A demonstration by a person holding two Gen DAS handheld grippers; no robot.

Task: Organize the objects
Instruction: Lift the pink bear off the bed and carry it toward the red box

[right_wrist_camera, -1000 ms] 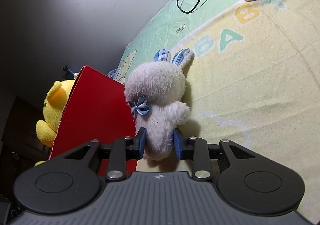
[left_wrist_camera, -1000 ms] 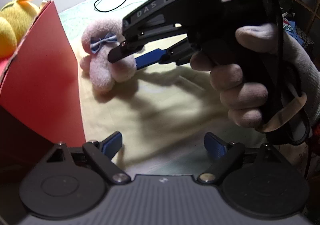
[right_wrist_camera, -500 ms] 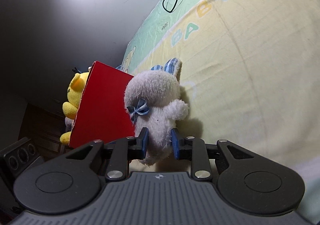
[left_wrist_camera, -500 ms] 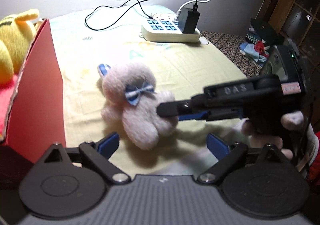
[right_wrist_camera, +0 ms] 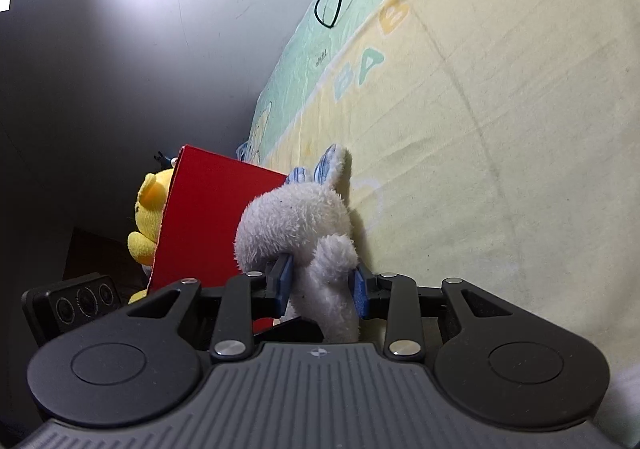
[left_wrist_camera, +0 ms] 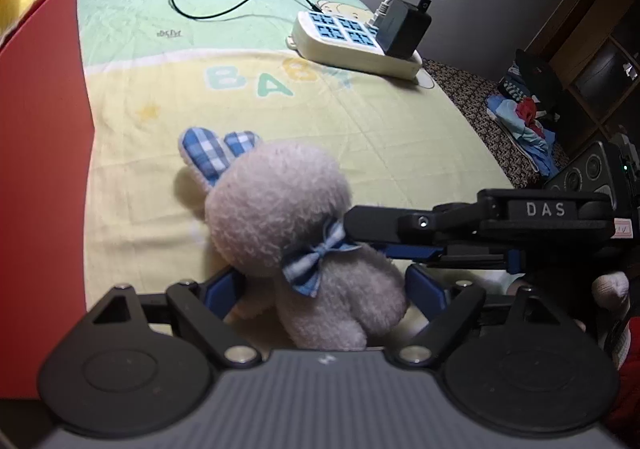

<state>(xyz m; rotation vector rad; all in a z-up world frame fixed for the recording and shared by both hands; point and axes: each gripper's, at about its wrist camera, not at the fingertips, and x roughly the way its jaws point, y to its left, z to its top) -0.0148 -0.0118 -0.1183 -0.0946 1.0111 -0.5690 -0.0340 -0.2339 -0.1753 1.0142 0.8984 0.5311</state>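
Surface: bedding, a yellow and green baby blanket (left_wrist_camera: pixel 400 137) printed "BABY", lies under everything, with a white power strip (left_wrist_camera: pixel 356 45) at its far end, well apart from the red box.
Landmark: your red box (left_wrist_camera: pixel 40 169) stands at the blanket's edge; a yellow plush toy (right_wrist_camera: pixel 150 221) shows over its far wall.
Task thing: the pale plush bunny (left_wrist_camera: pixel 296 237), with checked blue ears and bow, sits just beside the red box, outside it.
Right gripper (right_wrist_camera: pixel 322 287): your jaws stand narrow, their blue pads pinching the bunny's body.
Left gripper (left_wrist_camera: pixel 320 289): your jaws are wide, a finger on either side of the bunny; contact is unclear.
Risk: soft fur gives, so your right grip may slide off when you lift.
Risk: both tools crowd one toy; closing the left now could knock fingers together.
Risk: a low carry could catch the bunny on the red box's wall and tip the box.
Hidden: the box's inside is cut off, so free room there is unknown.
Hidden: the bunny's legs sit behind both gripper bodies.
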